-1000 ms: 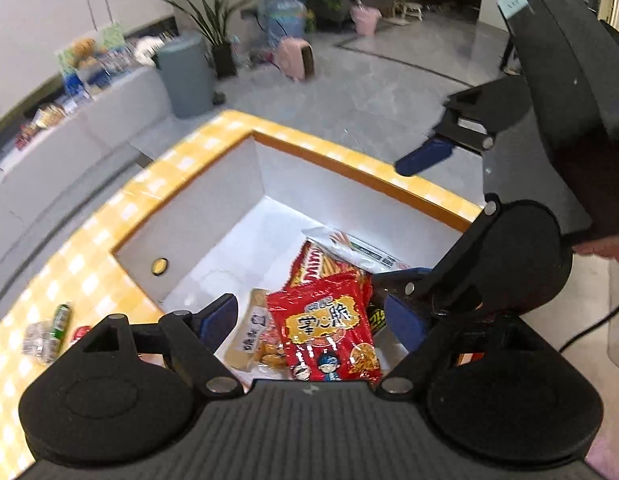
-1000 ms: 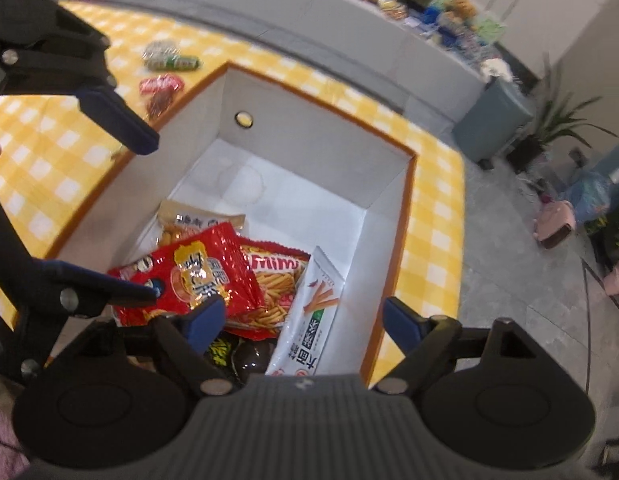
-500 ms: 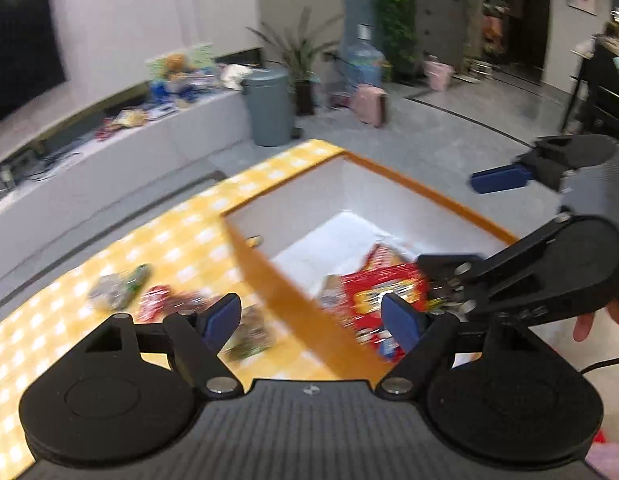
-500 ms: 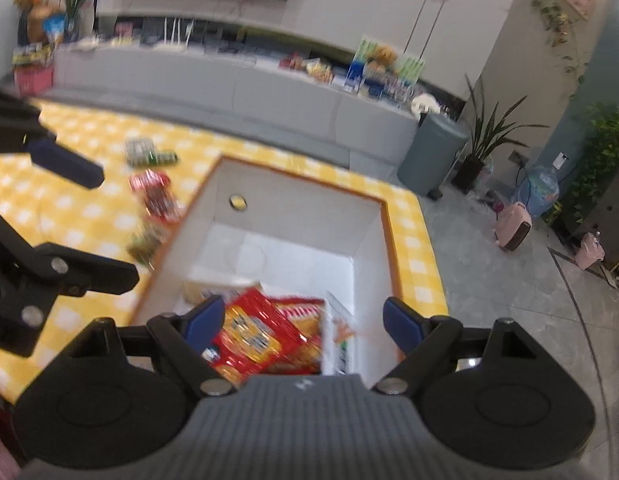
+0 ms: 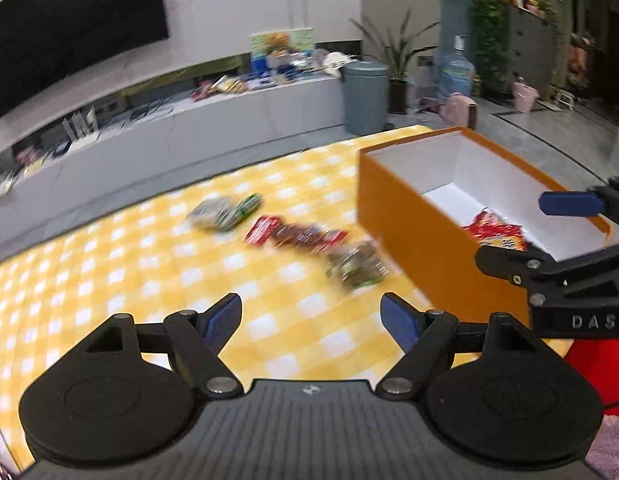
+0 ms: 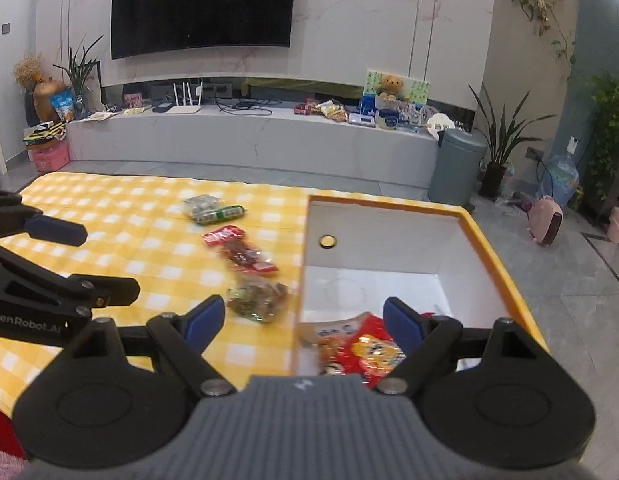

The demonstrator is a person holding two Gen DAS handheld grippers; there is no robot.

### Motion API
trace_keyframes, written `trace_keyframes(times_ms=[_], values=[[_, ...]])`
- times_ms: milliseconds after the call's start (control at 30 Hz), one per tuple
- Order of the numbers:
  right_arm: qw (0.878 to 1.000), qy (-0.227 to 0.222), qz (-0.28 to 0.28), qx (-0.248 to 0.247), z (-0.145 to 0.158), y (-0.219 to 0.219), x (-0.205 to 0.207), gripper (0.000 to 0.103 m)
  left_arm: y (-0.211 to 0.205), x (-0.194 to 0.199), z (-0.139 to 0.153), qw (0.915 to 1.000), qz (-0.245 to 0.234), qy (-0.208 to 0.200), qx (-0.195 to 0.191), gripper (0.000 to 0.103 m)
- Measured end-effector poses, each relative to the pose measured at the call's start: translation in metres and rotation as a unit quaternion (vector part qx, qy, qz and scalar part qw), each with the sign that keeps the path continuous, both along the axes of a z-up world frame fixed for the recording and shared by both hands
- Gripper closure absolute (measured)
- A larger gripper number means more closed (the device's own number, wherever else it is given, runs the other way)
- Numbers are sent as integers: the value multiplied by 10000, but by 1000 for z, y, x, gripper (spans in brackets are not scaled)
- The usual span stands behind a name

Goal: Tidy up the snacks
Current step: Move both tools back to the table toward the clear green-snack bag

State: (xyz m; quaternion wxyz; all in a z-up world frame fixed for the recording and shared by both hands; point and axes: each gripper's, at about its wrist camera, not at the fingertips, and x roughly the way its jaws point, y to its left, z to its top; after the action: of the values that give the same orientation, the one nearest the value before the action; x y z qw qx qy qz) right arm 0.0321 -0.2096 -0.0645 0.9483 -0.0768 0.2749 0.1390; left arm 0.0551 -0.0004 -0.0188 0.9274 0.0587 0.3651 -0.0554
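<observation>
Left wrist view first: the left gripper (image 5: pixel 311 316) hangs over the yellow checked cloth (image 5: pixel 121 264) with its blue pads spread and nothing between them. The jaws have just been closing a little, yet they grip nothing. Ahead on the cloth lie three loose snacks in a blurred diagonal row: a green and clear packet (image 5: pixel 225 210) farthest away, a red packet (image 5: pixel 295 234) in the middle, and a greenish clear packet (image 5: pixel 355 266) nearest, just beside the orange box (image 5: pixel 413 236). The box stands on the cloth at the right, white inside, with a red snack bag (image 5: pixel 495 232) lying at its bottom. The right gripper (image 5: pixel 565 236) pokes in from the right edge, one blue pad above the box.

Over to the right wrist view, much sharper: the right gripper (image 6: pixel 299 320) is wide open too, empty, hanging over the near left wall of the box (image 6: pixel 505 268). Below it, inside the box, sit the red snack bag (image 6: pixel 369 350) and a paler bag (image 6: pixel 309 330) beside it. The far part of the box floor is bare white. On the cloth (image 6: pixel 109 208) left of the box the same three packets run toward it: green and clear (image 6: pixel 211 209), red (image 6: pixel 239 250), greenish clear (image 6: pixel 257 298) closest to the wall. The left gripper (image 6: pixel 69 256) reaches in from the left, pads apart, above the cloth.
</observation>
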Motion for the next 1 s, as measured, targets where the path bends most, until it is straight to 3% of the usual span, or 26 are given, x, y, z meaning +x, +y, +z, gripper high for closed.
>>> trace_keyframes(times_ms=[333,667,867,1000], values=[[9984,-327,-15,-468,-41,63,-14,19,42,-11,-37,9985,484,261,75,11],[9971,-101,-141,-744,-77,93,7,20,62,-9,-54,9977,568,338,-118,12],[9926,-216,-353,-1137,-90,109,34,29,67,15,-65,9974,559,464,-34,13],[9919,-194,-334,-1214,-97,120,57,29,71,29,-71,9971,555,512,-18,14]])
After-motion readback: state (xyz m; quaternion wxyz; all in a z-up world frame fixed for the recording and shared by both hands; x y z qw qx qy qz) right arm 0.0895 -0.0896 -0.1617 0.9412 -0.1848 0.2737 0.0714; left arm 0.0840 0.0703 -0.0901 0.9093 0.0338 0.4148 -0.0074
